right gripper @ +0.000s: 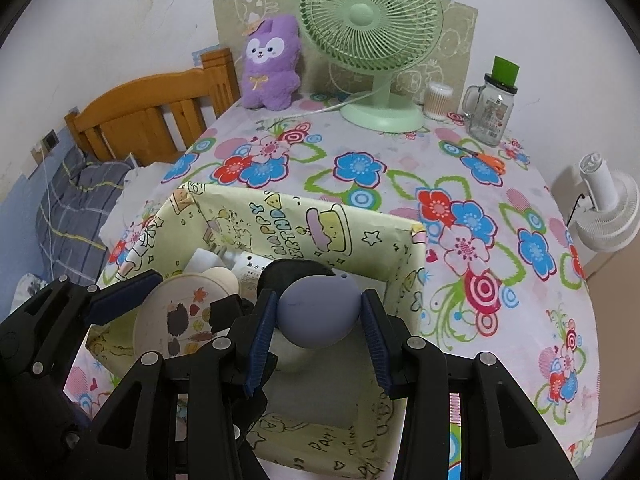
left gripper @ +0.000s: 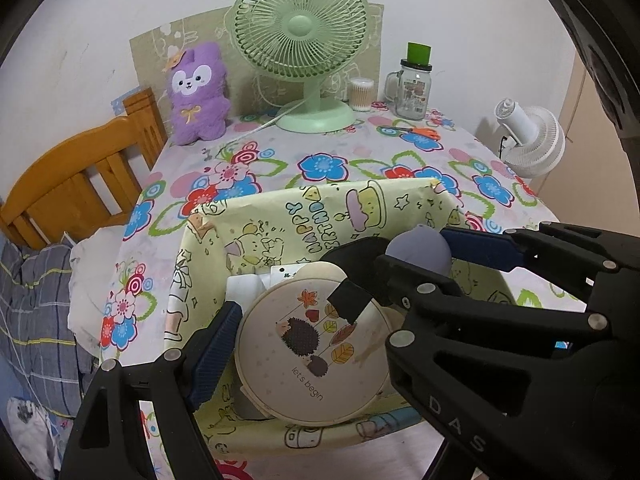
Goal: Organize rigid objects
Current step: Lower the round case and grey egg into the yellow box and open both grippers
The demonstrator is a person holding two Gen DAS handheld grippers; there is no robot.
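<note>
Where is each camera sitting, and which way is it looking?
Left wrist view: sits on the left claw, looking forward and down into the yellow box; its fingers hold the round hedgehog tin, and the right claw crosses in.
Right wrist view: sits on the right claw, also looking down into the box; its fingers squeeze the purple-grey ball, and the left claw shows at the left.
Both share the box, tin, ball, green fan and purple plush.
</note>
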